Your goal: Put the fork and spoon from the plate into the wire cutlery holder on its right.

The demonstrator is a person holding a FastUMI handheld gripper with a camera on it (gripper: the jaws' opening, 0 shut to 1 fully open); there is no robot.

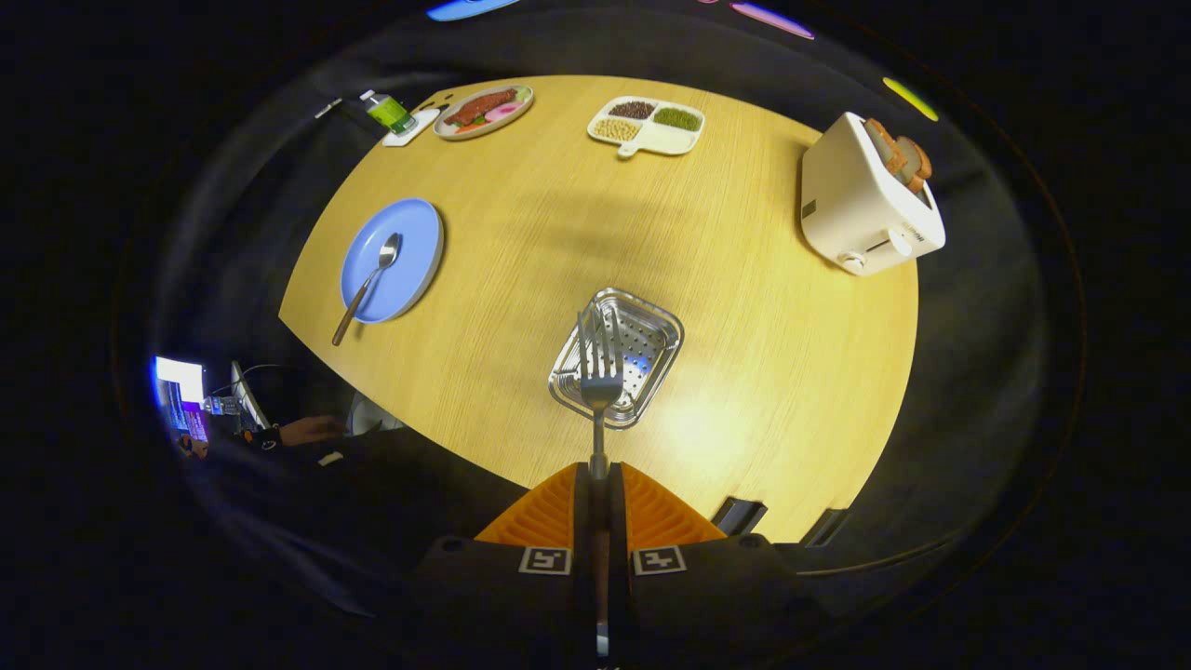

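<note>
My gripper (pixel 598 476) is shut on the handle of a metal fork (pixel 600 372), high above the table. The fork sticks out ahead of the fingers, tines forward, over the shiny metal cutlery holder (pixel 651 321) that stands on the wooden table. Off to the left of the holder lies a blue plate (pixel 409 237). A spoon (pixel 368 283) with a brown handle rests on that plate, its bowl on the plate and its handle reaching past the plate's near rim.
A white toaster (pixel 861 200) with bread slices stands to the right. At the far edge are a divided white tray of beans (pixel 647 124), a plate of food (pixel 484 110) and a green bottle (pixel 389 112). A person's hand (pixel 312 430) and screens show below the table's left edge.
</note>
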